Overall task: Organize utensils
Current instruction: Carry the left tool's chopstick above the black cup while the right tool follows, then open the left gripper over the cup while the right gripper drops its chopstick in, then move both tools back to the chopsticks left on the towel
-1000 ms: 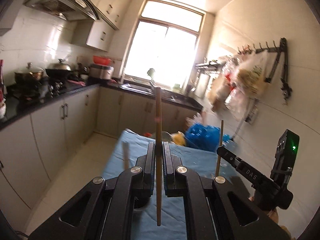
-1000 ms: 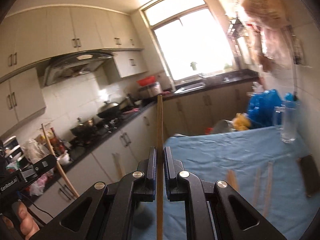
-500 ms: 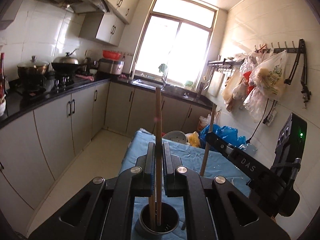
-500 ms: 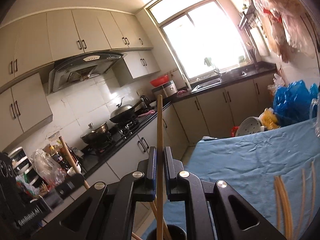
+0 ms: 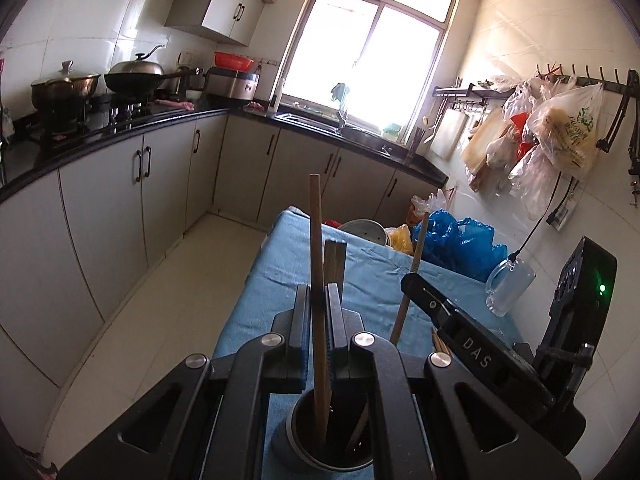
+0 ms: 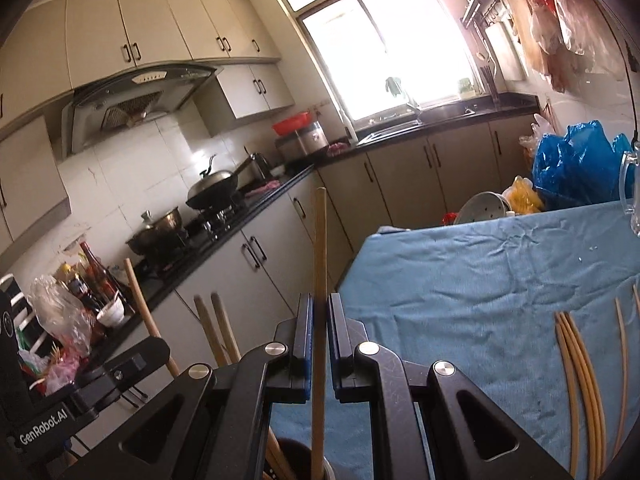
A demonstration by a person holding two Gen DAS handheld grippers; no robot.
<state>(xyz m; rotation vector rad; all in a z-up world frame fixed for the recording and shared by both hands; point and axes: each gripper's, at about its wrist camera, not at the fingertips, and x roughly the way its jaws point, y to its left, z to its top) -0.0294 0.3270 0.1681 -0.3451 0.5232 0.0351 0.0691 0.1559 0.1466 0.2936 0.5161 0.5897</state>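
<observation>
We have lowered both black grippers, left (image 5: 318, 312) and right (image 6: 318, 320), each clamped on a long wooden chopstick (image 5: 317, 272), so the tips now enter the dark round holder cup (image 5: 320, 446); release comes next.

In the right wrist view, the dark holder (image 6: 298, 462) is cut off by the bottom edge, and the loose chopsticks (image 6: 580, 380) run out of frame. The holder's floor stays too dark to read.

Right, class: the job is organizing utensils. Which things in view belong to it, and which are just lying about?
Belong to the job:
- left gripper, shut on a chopstick
- right gripper, shut on another chopstick
- dark holder cup
- loose chopsticks on the blue cloth

Lying about:
- glass mug
- blue plastic bag
- wok
</observation>
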